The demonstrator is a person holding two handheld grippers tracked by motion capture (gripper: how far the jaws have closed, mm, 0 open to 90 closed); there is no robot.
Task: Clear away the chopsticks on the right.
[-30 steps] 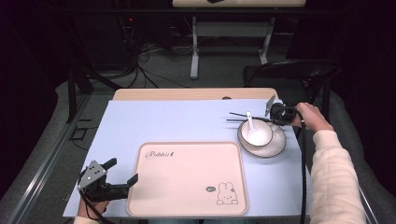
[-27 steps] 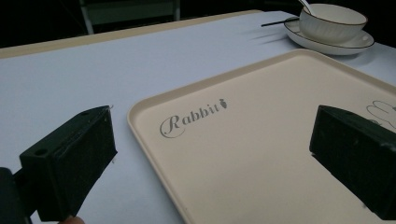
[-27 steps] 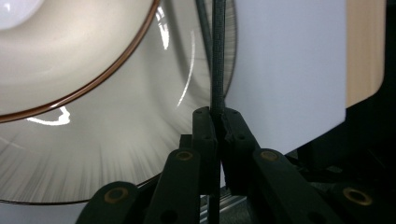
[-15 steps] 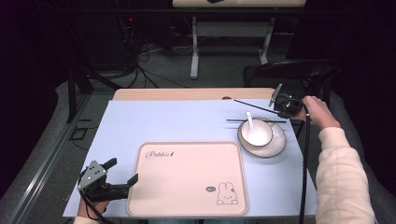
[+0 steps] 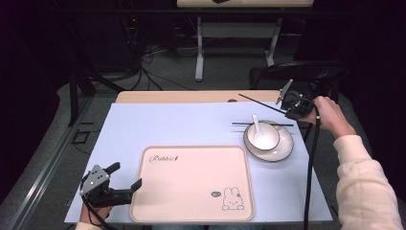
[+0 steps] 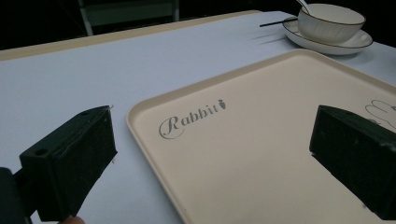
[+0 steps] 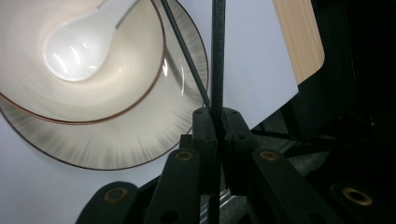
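Done: right tool [image 5: 287, 106] clamped on one thin black chopstick [image 5: 261, 103], lifted at 1 o'clock above white ceramic bowl [image 5: 261, 136].
Left: second black chopstick [image 5: 262, 124] across bowl; cream plastic tray [image 5: 191, 182] bare; left tool [image 5: 125, 178] released at 8 o'clock.

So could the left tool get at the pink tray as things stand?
Probably yes: the left tool is open right at the tray's near left corner, its jaws already straddling the rim, with nothing between.

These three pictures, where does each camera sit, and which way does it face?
High view: above the table's near side, facing forward and down; right hand, left gripper.
Left gripper view: riding on that gripper, looking level across the tray between open jaws.
Right gripper view: riding on the right gripper, looking down; jaws shut on a chopstick.
All three share the bowl.
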